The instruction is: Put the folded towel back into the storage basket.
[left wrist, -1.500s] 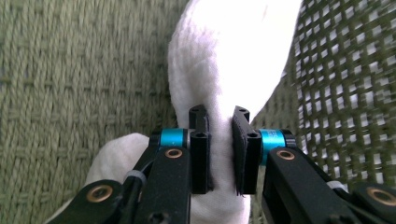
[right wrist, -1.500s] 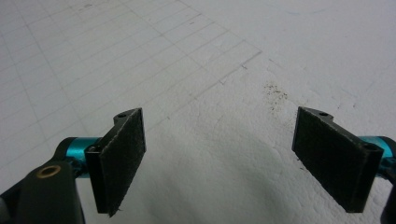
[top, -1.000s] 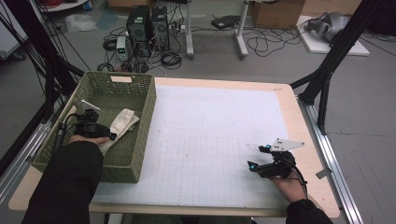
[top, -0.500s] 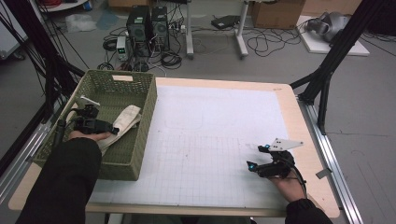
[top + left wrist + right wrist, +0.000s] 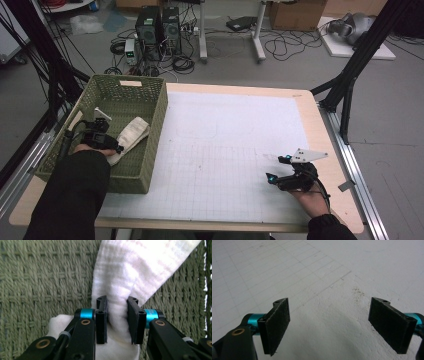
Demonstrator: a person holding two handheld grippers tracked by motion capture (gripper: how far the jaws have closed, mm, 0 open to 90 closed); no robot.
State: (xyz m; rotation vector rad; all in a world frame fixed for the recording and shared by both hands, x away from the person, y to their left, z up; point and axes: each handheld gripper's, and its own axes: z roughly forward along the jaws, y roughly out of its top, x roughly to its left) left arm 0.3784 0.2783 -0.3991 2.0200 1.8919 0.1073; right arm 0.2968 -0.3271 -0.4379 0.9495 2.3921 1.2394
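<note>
A white folded cloth [image 5: 131, 135] lies inside the green woven basket [image 5: 151, 95] at the table's left. My left gripper [image 5: 111, 145] is down in the basket, shut on the cloth [image 5: 120, 282], whose fabric bunches between the two black jaws in the left gripper view [image 5: 117, 315]. My right gripper [image 5: 276, 169] rests low over the white gridded mat [image 5: 230, 135] near the front right, open with nothing between its pads [image 5: 278, 322].
The basket's right wall stands between the cloth and the mat. The wooden table edge [image 5: 330, 130] runs along the right, with a metal rail beyond it. Black frame legs, computers and cables stand on the floor behind the table.
The left hand and gripper have shifted slightly within the basket, with the cloth pulled a little. The right gripper has stayed where it was.
</note>
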